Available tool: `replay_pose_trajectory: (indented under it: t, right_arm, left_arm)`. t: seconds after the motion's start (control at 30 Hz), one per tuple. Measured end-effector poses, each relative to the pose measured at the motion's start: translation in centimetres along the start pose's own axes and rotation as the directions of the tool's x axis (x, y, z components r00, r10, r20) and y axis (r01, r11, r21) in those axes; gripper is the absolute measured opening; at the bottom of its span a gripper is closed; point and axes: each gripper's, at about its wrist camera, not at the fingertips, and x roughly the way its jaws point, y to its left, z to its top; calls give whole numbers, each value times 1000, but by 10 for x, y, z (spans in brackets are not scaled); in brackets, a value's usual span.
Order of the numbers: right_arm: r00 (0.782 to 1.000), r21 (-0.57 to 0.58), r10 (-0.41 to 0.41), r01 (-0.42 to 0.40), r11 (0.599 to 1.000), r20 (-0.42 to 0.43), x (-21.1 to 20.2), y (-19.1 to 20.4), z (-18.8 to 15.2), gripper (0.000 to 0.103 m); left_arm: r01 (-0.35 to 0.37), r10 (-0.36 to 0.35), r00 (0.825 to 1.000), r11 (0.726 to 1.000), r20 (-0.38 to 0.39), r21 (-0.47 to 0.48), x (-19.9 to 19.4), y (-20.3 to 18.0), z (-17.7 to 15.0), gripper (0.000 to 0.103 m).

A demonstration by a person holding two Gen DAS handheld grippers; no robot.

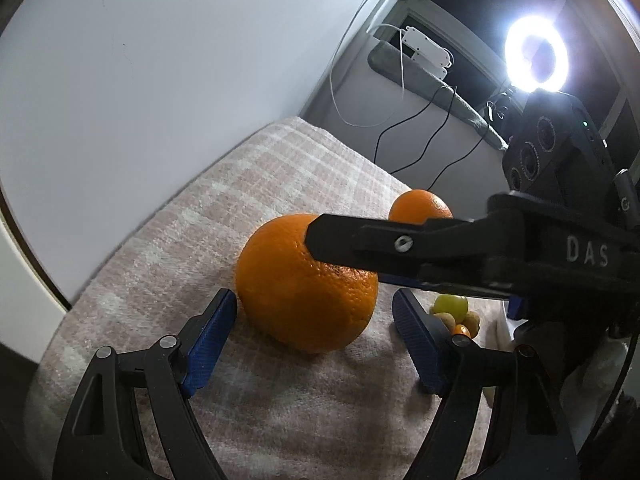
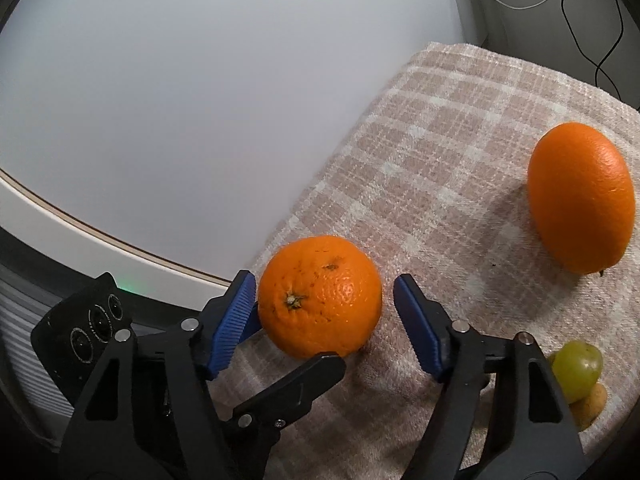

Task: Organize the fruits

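**A:** Where is the orange (image 2: 320, 300)?

**B:** On the checked cloth (image 2: 460, 120), near its edge. Both claws bracket it. The left claw (image 1: 314, 298) is wide, with a blue pad on either side of the fruit and neither pressing it. The right claw (image 2: 326, 280) is wide too. Its left pad (image 2: 236, 320) is touching the peel or just beside it, and I can't tell which. The other pad is clearly apart.

**A:** Two claws on one fruit?

**B:** Looks like it. In the left view a right-claw finger crosses over the top of the orange. In the right view a left-claw finger pokes in under it. I'd say only one should close and the other should back off, or the fingers will foul each other.

**A:** How would you grip it well?

**B:** Centre it first so both pads meet the widest part together. If one pad lands early, the orange will probably roll on the soft cloth. Close gently; the peel gives a little.

**A:** Which way does it point?

**B:** The stem (image 2: 294, 300) faces up toward the right camera, tipped a bit to the left. The fruit is nearly round, so it has no real long axis and any grip line through the middle should do.

**A:** What else is there?

**B:** A far orange (image 2: 580, 200) lies well apart, and it looks longer, though the lens may be stretching it. A grape (image 2: 576, 364) sits with some small yellowish fruit at the cloth's edge.
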Motion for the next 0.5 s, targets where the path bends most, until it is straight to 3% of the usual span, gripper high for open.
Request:
replay_pose_trajectory:
  t: [0.07, 0.5]
  right_arm:
    - [1000, -1, 4, -4, 1000, -8, 3, -1, 0, 68]
    - [1000, -6, 4, -4, 1000, 17, -3, 4, -8, 67]
  left_arm:
    - [-3, 3, 1000, 1000, -2, 6, 1, -1, 0, 78]
    - [-29, 28, 999, 999, 16, 30, -7, -8, -3, 72]
